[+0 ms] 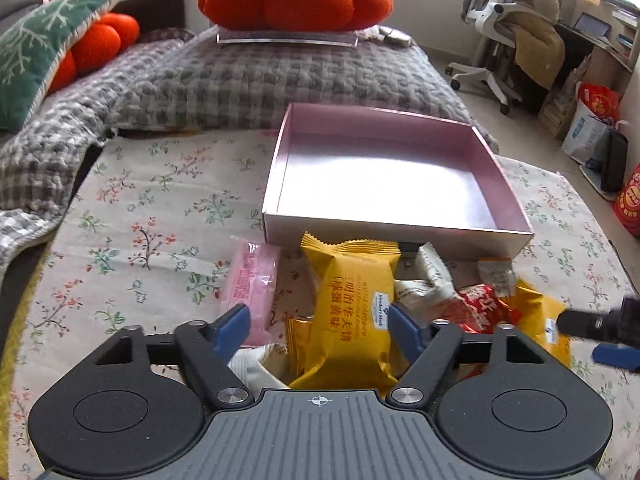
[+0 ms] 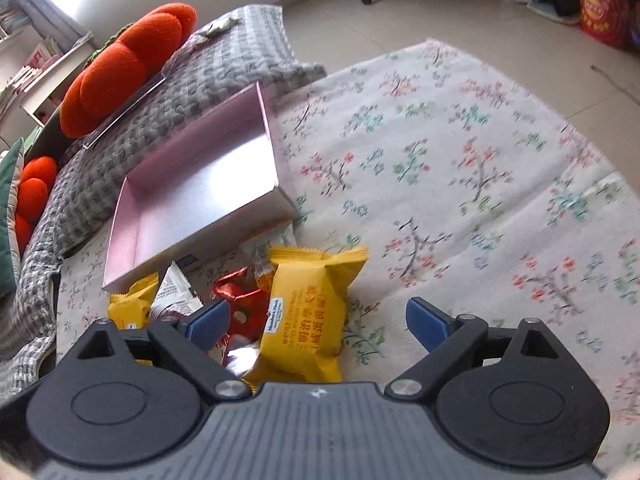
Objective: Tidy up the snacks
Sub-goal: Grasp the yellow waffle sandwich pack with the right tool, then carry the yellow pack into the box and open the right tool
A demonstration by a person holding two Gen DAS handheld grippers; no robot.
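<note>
Yellow waffle packet (image 1: 352,312) between left claw (image 1: 320,324) pads, untouched, jaws apart; pink box (image 1: 384,172) at twelve o'clock. Right claw (image 2: 320,320) open over another yellow packet (image 2: 308,312).

A shallow pink cardboard box (image 1: 384,172) sits open and empty on the floral cloth. Just in front of it lies a loose heap of snacks: two yellow foil packets (image 1: 352,308), a pink wrapped bar (image 1: 250,280), white sachets (image 1: 430,276) and a crinkled red wrapper (image 1: 480,304).
</note>
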